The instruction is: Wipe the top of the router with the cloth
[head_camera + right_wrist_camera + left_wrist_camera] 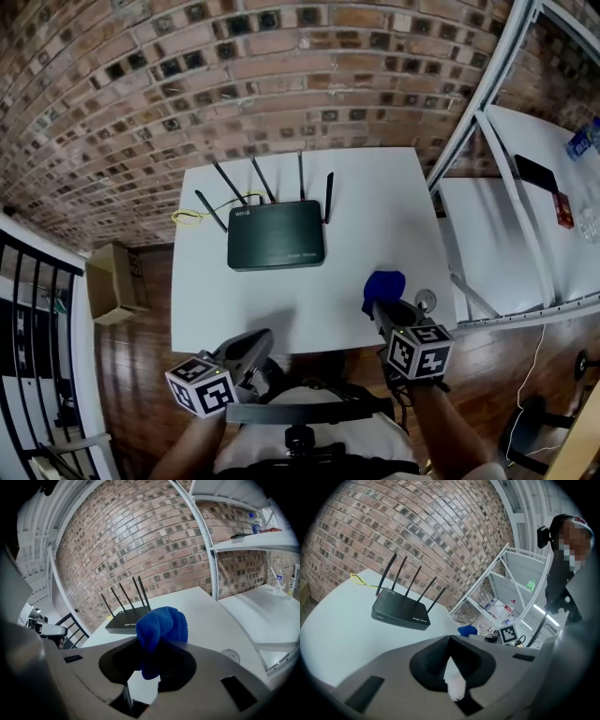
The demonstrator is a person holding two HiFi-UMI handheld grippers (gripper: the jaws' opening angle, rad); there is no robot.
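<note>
Currently | right gripper (151,660) is clamping the blue cloth (161,623) over the table's (375,206) near right | left gripper (450,644) is idling closed, empty | router (276,236) is sitting far, left of centre | advisable: sweeping cloth flat, avoiding antennas (263,180)

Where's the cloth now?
Head view, lower right: the cloth is pinched in the right gripper over the near edge of the table, short of the router.

**Brick Wall, White Furniture**

A brick wall (187,84) backs a square white table (375,216) on a dark wooden floor (141,356). White metal shelving (487,122) stands to the right. A cardboard box (112,281) and a black railing (37,309) sit to the left.
</note>
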